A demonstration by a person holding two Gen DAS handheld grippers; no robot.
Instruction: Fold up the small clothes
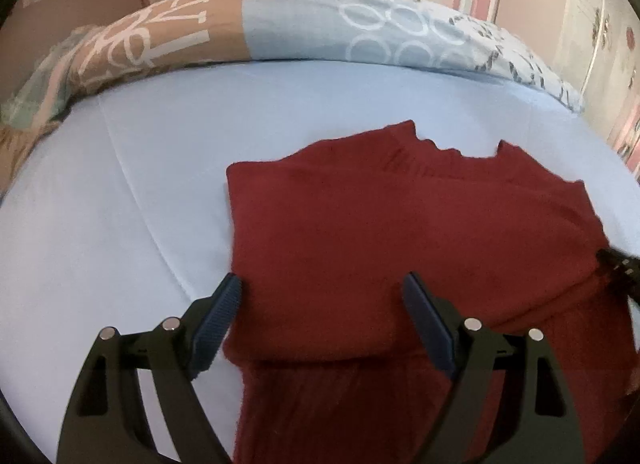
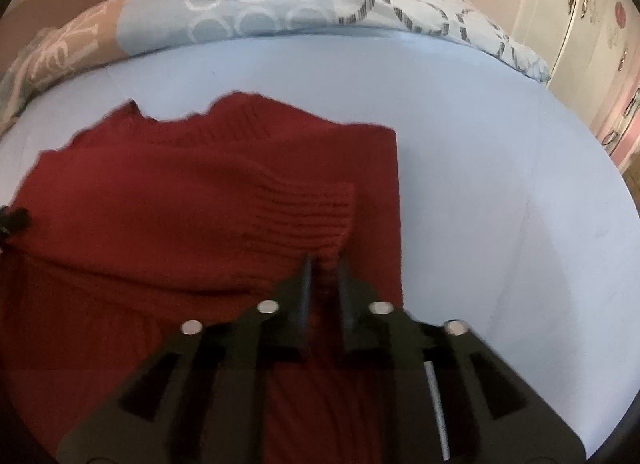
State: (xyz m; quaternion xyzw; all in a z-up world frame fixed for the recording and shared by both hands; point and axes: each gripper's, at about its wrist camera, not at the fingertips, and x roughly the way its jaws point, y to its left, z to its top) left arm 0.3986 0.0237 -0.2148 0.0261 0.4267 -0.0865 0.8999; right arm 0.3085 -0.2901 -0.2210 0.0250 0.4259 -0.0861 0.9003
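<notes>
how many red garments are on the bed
1: a red knit sweater lies on the light blue sheet, part folded; the right gripper pinches its ribbed cuff. Others may lie out of view.

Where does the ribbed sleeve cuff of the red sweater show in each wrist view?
Left wrist: the ribbed cuff is not clearly in view; only folded layers of the red sweater show between the open left gripper fingers.
Right wrist: the ribbed cuff lies centre frame, just beyond the right gripper, which looks shut on it.
Shared landmark: the patterned pillow along the far edge of the bed.
</notes>
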